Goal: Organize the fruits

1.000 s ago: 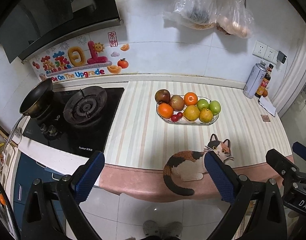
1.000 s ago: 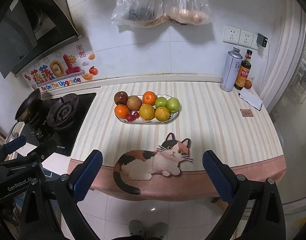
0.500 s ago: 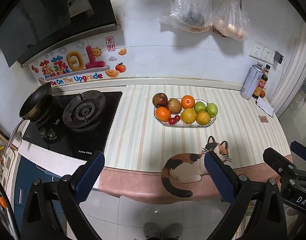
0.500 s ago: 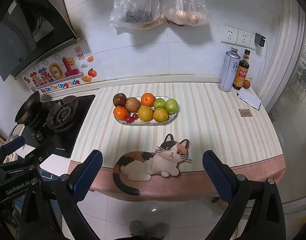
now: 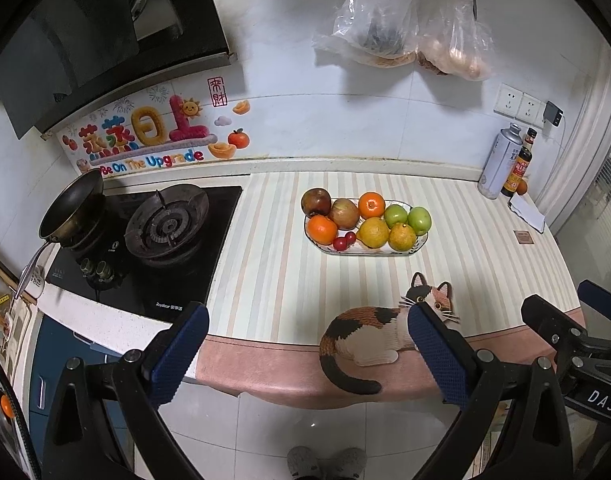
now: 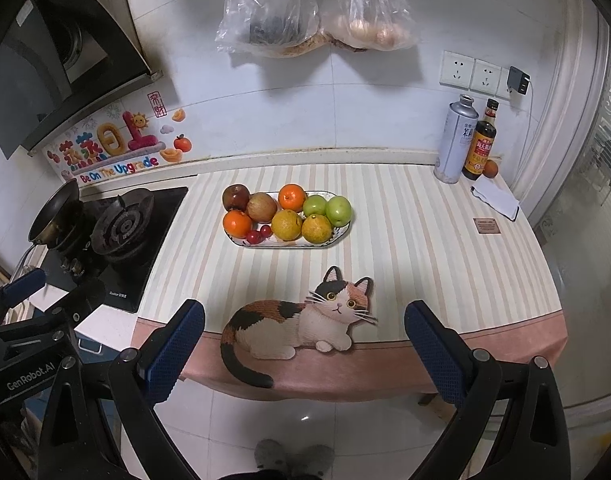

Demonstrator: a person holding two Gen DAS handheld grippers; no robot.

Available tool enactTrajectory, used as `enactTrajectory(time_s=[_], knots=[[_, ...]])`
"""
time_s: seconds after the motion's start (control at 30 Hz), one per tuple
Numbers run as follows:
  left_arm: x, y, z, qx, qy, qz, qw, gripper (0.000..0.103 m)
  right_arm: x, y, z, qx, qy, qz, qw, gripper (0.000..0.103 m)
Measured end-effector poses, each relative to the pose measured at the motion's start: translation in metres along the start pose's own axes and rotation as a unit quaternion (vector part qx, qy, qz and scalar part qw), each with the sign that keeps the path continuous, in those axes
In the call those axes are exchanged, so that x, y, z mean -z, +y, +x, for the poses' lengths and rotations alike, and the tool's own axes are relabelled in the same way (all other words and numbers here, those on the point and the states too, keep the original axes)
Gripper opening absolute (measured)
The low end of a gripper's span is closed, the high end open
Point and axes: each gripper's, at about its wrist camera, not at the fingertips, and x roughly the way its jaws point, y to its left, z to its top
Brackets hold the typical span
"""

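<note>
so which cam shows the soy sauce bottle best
The right wrist view: the soy sauce bottle stands large there, with its cap, dark body and yellow label all clear beside the grey can. The left wrist view shows the same bottle much smaller, squeezed near the right edge, partly behind the can.

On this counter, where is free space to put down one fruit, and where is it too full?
Free: the striped cloth between the fruit plate and the small brown card, and the strip between the plate and the stove. Crowded: the plate itself, and the back right corner by the spray can, the sauce bottle and the folded paper.
</note>
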Motion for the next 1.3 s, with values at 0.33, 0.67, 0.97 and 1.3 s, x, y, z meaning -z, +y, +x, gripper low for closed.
enactTrajectory(time_s=[0.33, 0.67, 0.97, 1.3], knots=[[-0.001, -0.004, -0.003, 0.001, -0.002, 0.000, 1.0000, 0.102, 0.000, -0.006, -0.003, -0.001, -0.002, -0.002, 1.000, 0.102], [-0.001, -0.004, -0.004, 0.002, -0.002, 0.000, 1.0000, 0.102, -0.001, -0.005, -0.004, 0.001, -0.001, -0.002, 1.000, 0.102], [0.000, -0.004, -0.009, 0.002, -0.004, -0.001, 1.0000, 0.102, -0.003, -0.007, -0.004, 0.001, -0.001, -0.002, 1.000, 0.102], [-0.002, -0.004, -0.008, 0.008, -0.004, 0.003, 1.0000, 0.102, -0.005, -0.012, -0.008, 0.005, -0.001, 0.000, 1.000, 0.102]])
